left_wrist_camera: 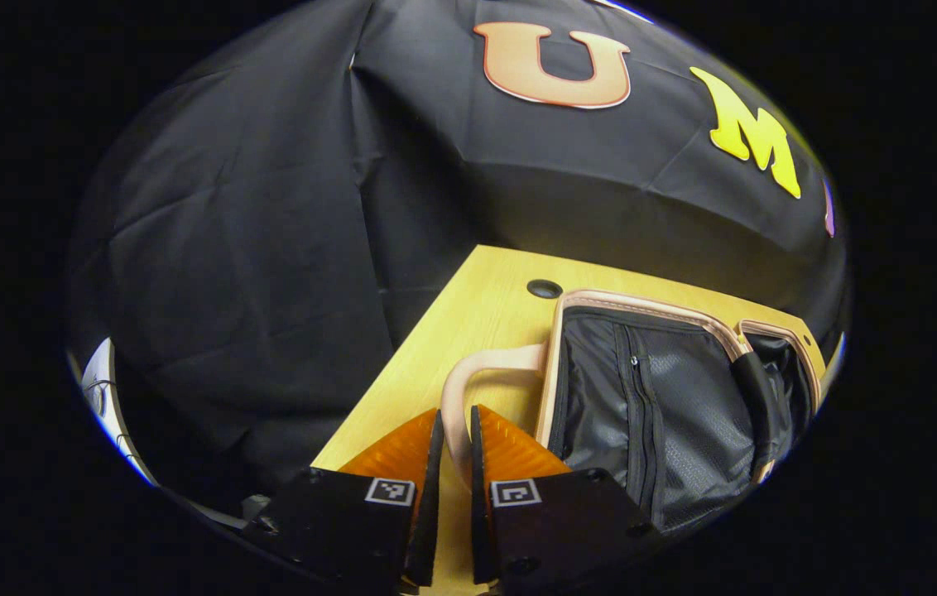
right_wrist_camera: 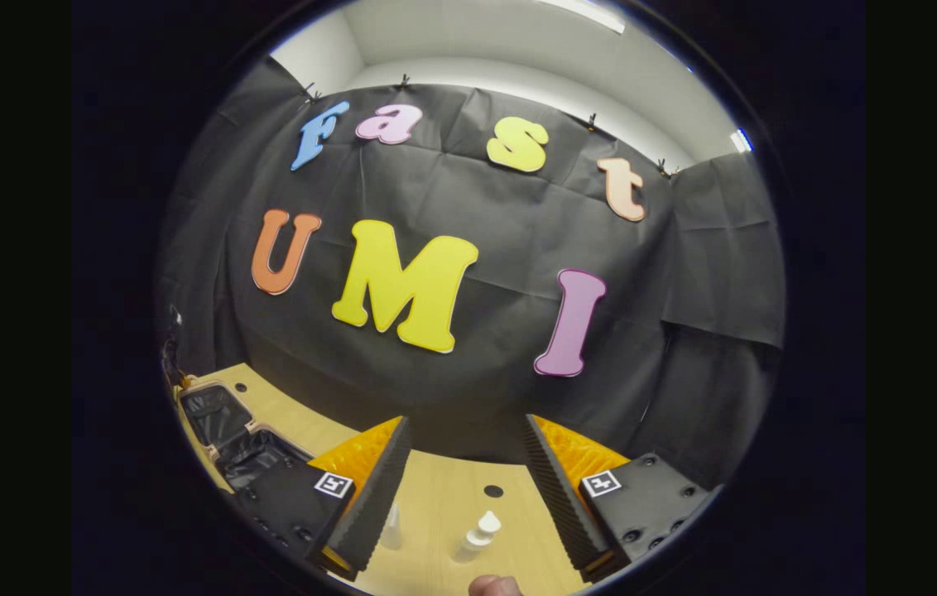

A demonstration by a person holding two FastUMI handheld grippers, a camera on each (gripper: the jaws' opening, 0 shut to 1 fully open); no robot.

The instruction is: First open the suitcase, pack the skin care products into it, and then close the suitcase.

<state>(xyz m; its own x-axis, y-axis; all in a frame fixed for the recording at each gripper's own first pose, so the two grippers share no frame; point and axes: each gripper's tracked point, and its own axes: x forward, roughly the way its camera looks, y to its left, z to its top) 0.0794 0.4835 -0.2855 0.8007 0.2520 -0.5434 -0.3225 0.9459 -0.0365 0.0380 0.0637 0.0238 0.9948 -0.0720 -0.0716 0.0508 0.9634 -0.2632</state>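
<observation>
The left gripper (left_wrist_camera: pixel 453 451) had its fingers nearly closed on the pink carry handle (left_wrist_camera: pixel 468 385) of the suitcase (left_wrist_camera: pixel 651 414), the loop of the handle pinched between the two pads. The suitcase lay open on the wooden table (left_wrist_camera: pixel 485 306), its dark lining and zipped mesh divider facing up, and its long axis ran away from the left gripper toward the far right corner of the table. The right gripper (right_wrist_camera: pixel 464 488) hung wide open above the table, holding nothing. Below and between its fingers stood two small white bottles: a spray bottle (right_wrist_camera: pixel 478 535), upright with its nozzle up, and a slimmer bottle (right_wrist_camera: pixel 391 527) just beside the gripper's left finger (partly hidden by it). The main risk seemed to be the handle: a pull on that thin curved loop could drag the open case across the table. The upright bottles looked easy to tip if the wide fingers came down off-centre.
</observation>
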